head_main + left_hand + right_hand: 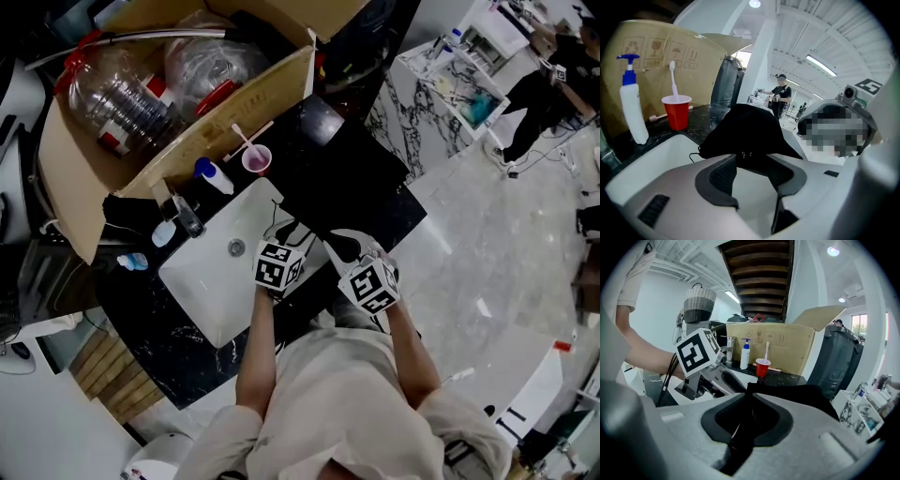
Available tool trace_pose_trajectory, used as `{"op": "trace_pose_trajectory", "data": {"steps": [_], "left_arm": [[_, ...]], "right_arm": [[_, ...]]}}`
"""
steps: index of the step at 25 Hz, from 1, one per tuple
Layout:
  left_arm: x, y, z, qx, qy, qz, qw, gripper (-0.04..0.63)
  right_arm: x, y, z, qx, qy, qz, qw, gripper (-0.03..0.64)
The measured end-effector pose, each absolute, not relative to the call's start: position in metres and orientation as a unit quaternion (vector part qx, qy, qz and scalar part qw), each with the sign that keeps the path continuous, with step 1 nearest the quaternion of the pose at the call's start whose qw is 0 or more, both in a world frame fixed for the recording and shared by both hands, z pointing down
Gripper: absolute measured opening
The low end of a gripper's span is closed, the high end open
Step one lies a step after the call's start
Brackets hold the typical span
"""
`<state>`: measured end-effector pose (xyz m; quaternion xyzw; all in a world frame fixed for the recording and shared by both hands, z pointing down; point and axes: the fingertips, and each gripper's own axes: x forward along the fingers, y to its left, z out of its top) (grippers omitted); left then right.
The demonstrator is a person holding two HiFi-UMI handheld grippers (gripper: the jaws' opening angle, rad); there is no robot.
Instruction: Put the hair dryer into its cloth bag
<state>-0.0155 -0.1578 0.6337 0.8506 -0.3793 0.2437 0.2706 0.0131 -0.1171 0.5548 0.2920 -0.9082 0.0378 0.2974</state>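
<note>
Your L gripper [753, 165] is part open w/ pads pressing nothing. The black cloth bag [743, 129] sits just ahead at 12 o'clock, by the sink [211, 281] rim. Your R gripper [750, 405] is pinched tight on the bag's edge.

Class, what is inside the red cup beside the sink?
A toothbrush stands in the red cup, bristles up. The cup's wall hides its lower handle and anything else inside.
</note>
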Motion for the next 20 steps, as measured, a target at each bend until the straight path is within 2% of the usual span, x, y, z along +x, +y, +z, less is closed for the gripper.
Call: {"op": "trace_pose_trajectory", "data": {"steps": [20], "left_arm": [[-0.045,-0.146,0.540,0.862,-0.474,0.144,0.108,0.178]], "right_arm": [[0.034,-0.126,0.513,0.377,-0.903,0.073,0.193,0.028]]}}
